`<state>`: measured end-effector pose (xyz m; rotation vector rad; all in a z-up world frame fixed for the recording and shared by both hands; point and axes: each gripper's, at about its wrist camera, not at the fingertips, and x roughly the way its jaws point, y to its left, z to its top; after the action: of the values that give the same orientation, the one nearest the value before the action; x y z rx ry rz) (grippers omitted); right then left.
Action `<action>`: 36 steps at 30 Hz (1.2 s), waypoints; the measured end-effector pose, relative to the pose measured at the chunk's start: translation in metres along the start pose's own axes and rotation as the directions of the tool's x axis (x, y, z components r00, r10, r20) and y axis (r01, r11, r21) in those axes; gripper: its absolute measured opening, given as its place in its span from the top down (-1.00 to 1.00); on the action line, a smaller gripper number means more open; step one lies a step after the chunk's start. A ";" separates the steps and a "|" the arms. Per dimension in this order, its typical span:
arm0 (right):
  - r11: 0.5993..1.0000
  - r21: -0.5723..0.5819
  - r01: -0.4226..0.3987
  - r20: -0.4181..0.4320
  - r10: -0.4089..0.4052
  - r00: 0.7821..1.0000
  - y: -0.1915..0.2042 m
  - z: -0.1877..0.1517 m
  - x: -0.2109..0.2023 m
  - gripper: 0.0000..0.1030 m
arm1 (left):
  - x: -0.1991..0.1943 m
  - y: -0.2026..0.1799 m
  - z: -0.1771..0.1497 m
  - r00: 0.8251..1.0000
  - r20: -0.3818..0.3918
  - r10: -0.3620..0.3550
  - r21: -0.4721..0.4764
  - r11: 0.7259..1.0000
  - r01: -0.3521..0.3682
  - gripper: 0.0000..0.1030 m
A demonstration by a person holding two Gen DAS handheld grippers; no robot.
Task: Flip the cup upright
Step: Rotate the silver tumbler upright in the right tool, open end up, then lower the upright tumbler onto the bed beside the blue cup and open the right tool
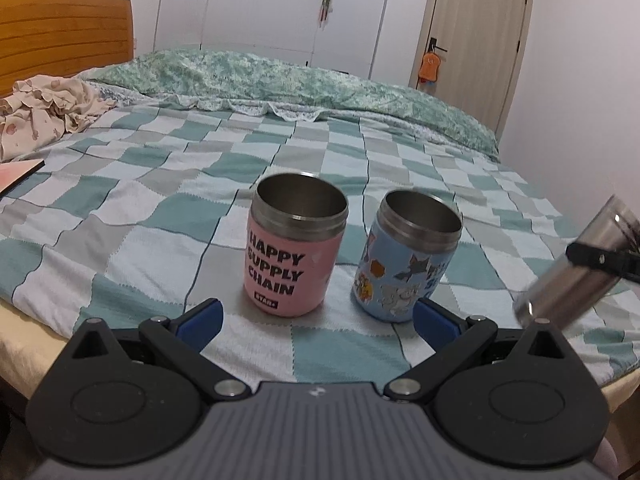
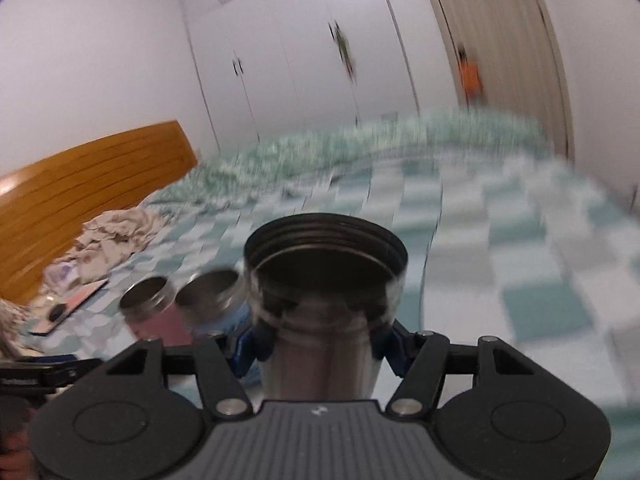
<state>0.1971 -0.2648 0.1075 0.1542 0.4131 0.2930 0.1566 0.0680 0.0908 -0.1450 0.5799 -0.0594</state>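
A pink cup with black lettering and a blue cartoon cup stand upright, mouths up, on the checked bed cover. My left gripper is open and empty just in front of them. My right gripper is shut on a plain steel cup, holding it in the air with its open mouth facing away and up. In the left wrist view the steel cup hangs tilted at the right edge, above the bed. The pink cup and the blue cup lie to its left.
A green floral quilt lies across the far side of the bed. Crumpled beige cloth and a flat pink book lie at the left by the wooden headboard. White wardrobes and a door stand behind.
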 end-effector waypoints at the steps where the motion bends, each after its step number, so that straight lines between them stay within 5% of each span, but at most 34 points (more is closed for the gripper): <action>1: 0.999 -0.031 0.022 0.024 -0.021 0.999 0.001 0.006 0.002 -0.19 | 0.001 -0.002 0.002 1.000 0.004 0.002 -0.002 1.000 -0.002 -1.00; 10: 0.974 -0.144 0.177 0.127 -0.159 0.979 -0.014 0.043 0.052 -0.19 | 0.006 -0.022 0.018 0.997 0.078 0.013 -0.016 1.000 -0.012 -1.00; 18: 0.963 -0.181 0.198 0.036 -0.195 0.980 -0.031 -0.015 0.116 -0.19 | 0.024 -0.046 0.015 0.995 0.102 0.021 0.037 0.999 -0.025 -1.00; 20: 0.961 -0.194 0.195 0.095 -0.180 0.979 -0.029 -0.028 0.114 -0.19 | 0.027 -0.049 0.013 0.994 0.104 0.024 0.044 0.999 -0.028 -1.00; 36: 0.969 -0.178 0.172 0.106 -0.155 0.982 -0.031 -0.036 0.106 -0.23 | 0.044 -0.069 0.014 0.976 0.208 0.072 0.101 0.990 -0.094 -1.00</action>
<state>0.2827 -0.2583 0.0289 -0.0505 0.3033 0.1597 0.1995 -0.0030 0.0889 -0.0181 0.3764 0.0048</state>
